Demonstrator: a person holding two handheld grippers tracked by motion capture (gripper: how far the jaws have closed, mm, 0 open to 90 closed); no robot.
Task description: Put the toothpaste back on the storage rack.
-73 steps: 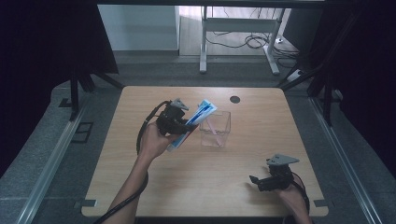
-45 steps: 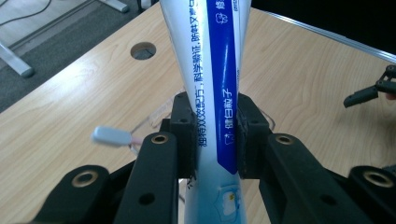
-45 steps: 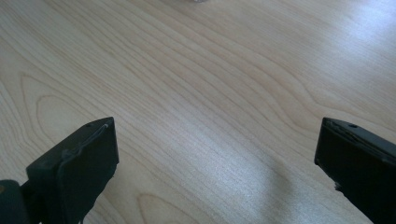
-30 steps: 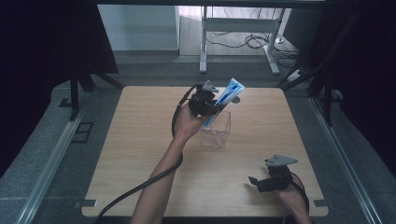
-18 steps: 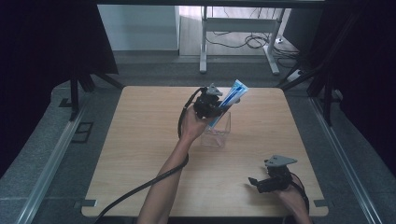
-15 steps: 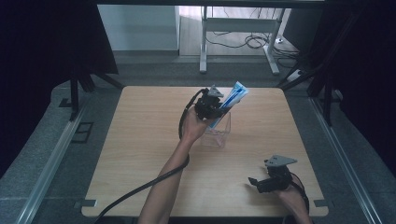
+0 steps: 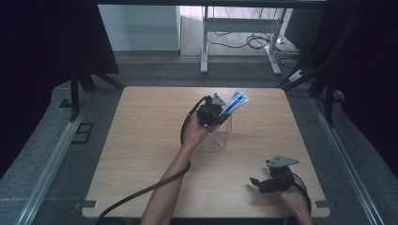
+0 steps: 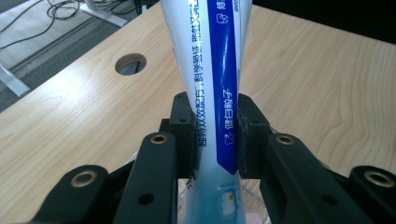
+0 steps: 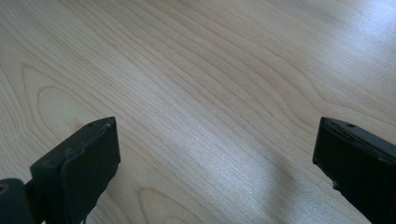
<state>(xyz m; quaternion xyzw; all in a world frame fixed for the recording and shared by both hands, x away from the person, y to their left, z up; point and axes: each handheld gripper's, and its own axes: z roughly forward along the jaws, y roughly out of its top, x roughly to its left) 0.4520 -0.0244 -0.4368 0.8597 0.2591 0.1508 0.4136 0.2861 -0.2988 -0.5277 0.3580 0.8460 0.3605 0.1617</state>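
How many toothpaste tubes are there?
1. The blue-and-white toothpaste tube is pinched in the left tool, tilted over the clear plastic box mid-table. More could be hidden inside the box; I can't tell.

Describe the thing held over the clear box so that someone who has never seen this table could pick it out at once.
Start at the wooden table and find the clear box near its middle. Over that box, the left gripper is clamped on a toothpaste tube, tilted up and away. It is the one blue and white printed thing here; the box is see-through and the grippers black.
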